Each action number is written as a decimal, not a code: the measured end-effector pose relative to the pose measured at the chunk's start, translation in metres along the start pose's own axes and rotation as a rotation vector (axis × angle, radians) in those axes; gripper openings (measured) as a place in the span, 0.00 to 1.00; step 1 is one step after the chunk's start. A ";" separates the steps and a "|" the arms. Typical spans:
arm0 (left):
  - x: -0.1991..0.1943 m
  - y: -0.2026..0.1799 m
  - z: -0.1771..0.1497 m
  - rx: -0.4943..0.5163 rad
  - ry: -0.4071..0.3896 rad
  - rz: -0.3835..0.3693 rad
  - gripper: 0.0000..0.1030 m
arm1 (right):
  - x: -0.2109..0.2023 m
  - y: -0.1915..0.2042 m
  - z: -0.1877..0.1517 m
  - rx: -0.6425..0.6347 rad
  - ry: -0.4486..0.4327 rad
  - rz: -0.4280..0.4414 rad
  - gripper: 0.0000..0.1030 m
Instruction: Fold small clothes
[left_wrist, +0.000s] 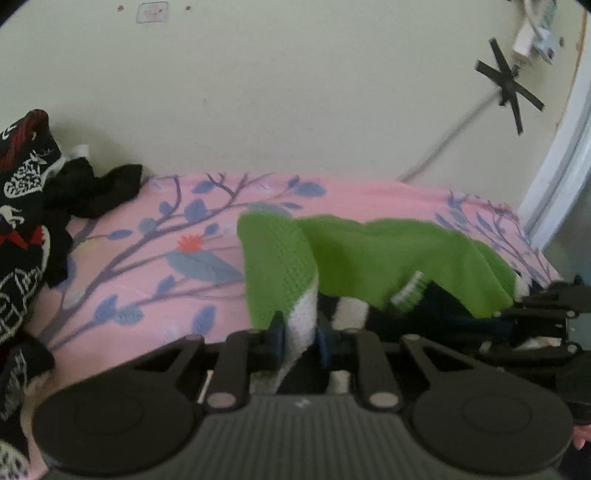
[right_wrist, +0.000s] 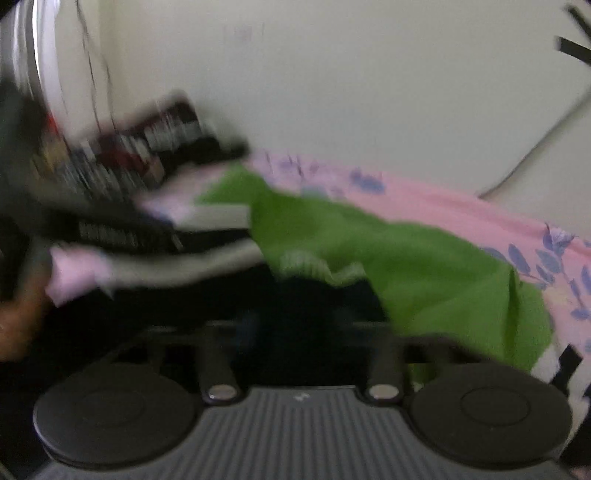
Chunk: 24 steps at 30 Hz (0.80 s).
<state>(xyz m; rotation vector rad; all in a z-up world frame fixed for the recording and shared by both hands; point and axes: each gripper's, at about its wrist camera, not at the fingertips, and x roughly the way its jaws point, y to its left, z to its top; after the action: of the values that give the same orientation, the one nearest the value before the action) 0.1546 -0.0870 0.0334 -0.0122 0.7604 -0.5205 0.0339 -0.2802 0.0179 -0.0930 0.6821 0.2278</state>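
A small green garment (left_wrist: 369, 254) with white and dark blue parts is held up over a pink floral sheet (left_wrist: 147, 258). My left gripper (left_wrist: 301, 339) is shut on its white and green edge. My right gripper (left_wrist: 535, 317) shows at the right in the left wrist view, at the garment's other end. In the blurred right wrist view the green garment (right_wrist: 406, 266) drapes over the right gripper (right_wrist: 299, 332); dark fabric fills the gap between the jaws, so I cannot tell their state.
A pile of black, red and white patterned clothes (left_wrist: 26, 206) lies at the left of the bed against the cream wall (left_wrist: 295, 92). Black tape and a cable (left_wrist: 506, 81) are on the wall at the right.
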 end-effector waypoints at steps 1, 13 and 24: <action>-0.006 0.007 0.002 -0.014 -0.034 0.007 0.14 | -0.008 -0.005 0.006 0.025 -0.051 -0.017 0.00; -0.001 0.086 -0.018 -0.288 -0.103 0.100 0.37 | -0.049 -0.071 -0.059 0.459 -0.216 -0.044 0.40; -0.040 0.073 -0.015 -0.236 -0.238 -0.016 0.62 | -0.069 -0.060 -0.047 0.430 -0.314 -0.075 0.53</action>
<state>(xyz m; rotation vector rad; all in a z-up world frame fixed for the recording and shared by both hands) 0.1529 -0.0026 0.0342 -0.2948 0.5851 -0.4329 -0.0321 -0.3586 0.0257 0.3232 0.4017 0.0177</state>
